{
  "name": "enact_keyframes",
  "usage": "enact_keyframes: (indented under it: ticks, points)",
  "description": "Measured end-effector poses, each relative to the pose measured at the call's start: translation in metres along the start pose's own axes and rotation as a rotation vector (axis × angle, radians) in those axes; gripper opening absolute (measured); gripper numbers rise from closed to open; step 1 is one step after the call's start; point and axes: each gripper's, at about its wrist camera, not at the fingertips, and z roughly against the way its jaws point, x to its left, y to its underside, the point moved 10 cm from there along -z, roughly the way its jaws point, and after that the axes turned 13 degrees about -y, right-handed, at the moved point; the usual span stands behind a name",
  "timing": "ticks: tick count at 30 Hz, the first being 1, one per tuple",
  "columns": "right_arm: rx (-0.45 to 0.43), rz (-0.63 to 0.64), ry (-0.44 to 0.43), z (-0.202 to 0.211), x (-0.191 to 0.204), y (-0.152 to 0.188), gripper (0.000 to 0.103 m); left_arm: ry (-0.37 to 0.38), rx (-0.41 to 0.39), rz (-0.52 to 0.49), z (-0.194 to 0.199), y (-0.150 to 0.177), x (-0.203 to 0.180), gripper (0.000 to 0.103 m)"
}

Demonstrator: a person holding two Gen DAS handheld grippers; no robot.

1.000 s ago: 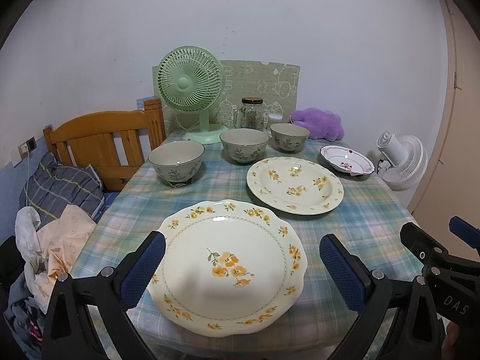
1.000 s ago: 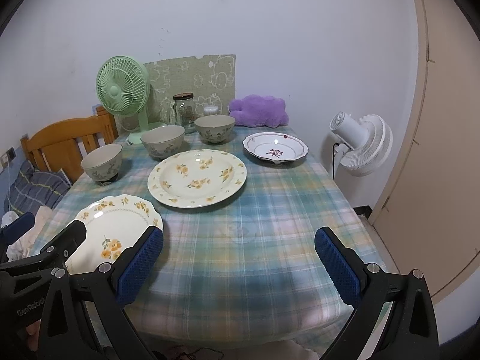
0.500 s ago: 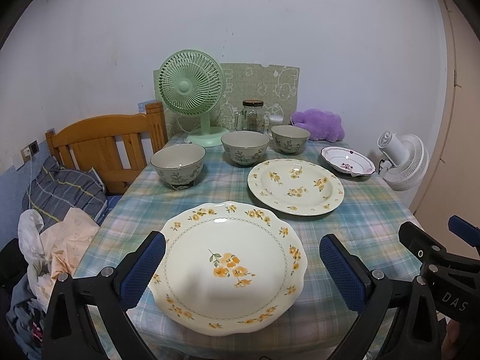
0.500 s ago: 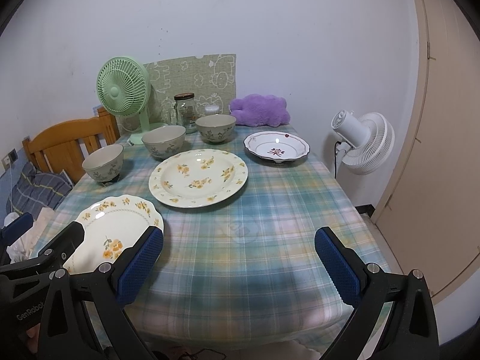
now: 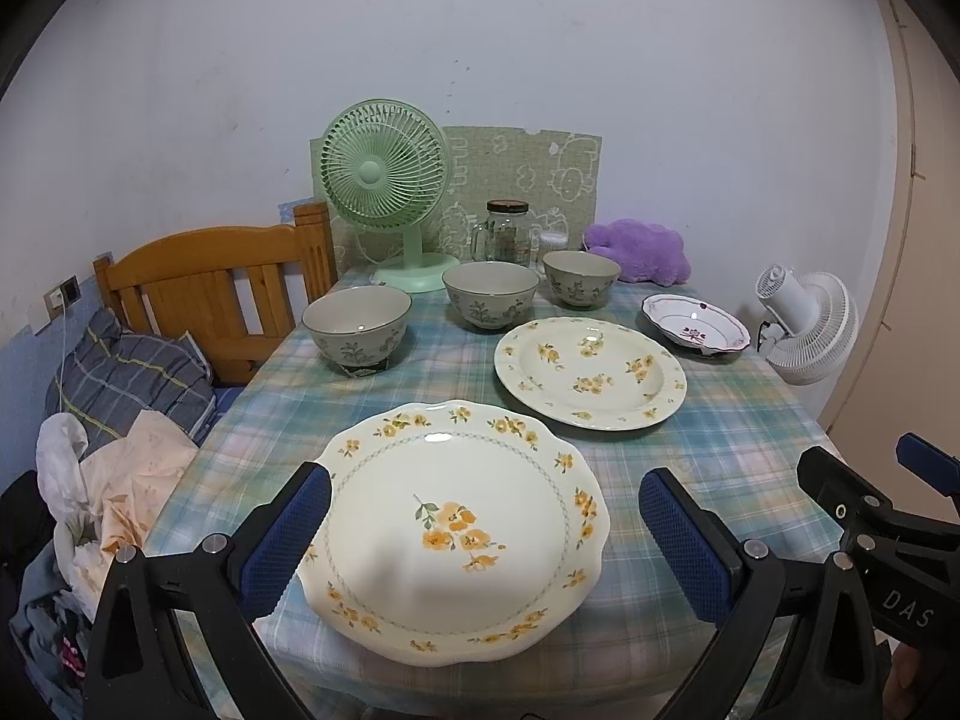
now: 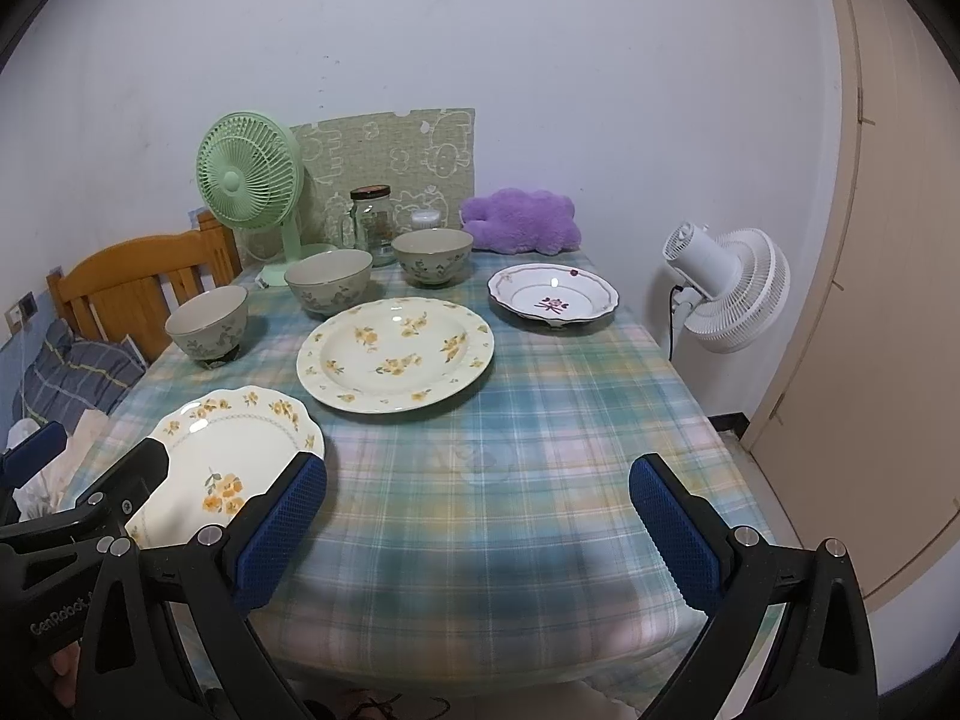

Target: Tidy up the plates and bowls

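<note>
Left wrist view: nothing on the table has shifted since a second ago; the camera has only crept slightly, and the left gripper still hangs spread wide, empty, around the scalloped plate at 6 o'clock. Right gripper likewise gapes over bare plaid tablecloth. Round plate lies centre, three bowls toward 12, small dish at 2. Green fan backs a white wall.

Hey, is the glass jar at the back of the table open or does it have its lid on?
Lid on. The glass jar stands upright beside the green fan with a dark lid capping its mouth in both views.
</note>
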Motion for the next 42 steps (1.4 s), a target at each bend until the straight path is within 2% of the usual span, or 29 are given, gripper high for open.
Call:
enact_keyframes:
  ticks: [29, 42]
  points:
    - [0.004, 0.004, 0.003, 0.003, -0.001, 0.004, 0.102, -0.001, 0.002, 0.002, 0.001, 0.002, -0.003, 0.103]
    - [0.038, 0.003, 0.012, -0.016, 0.017, 0.000, 0.102, 0.001, 0.031, 0.001, -0.021, 0.001, 0.018, 0.103]
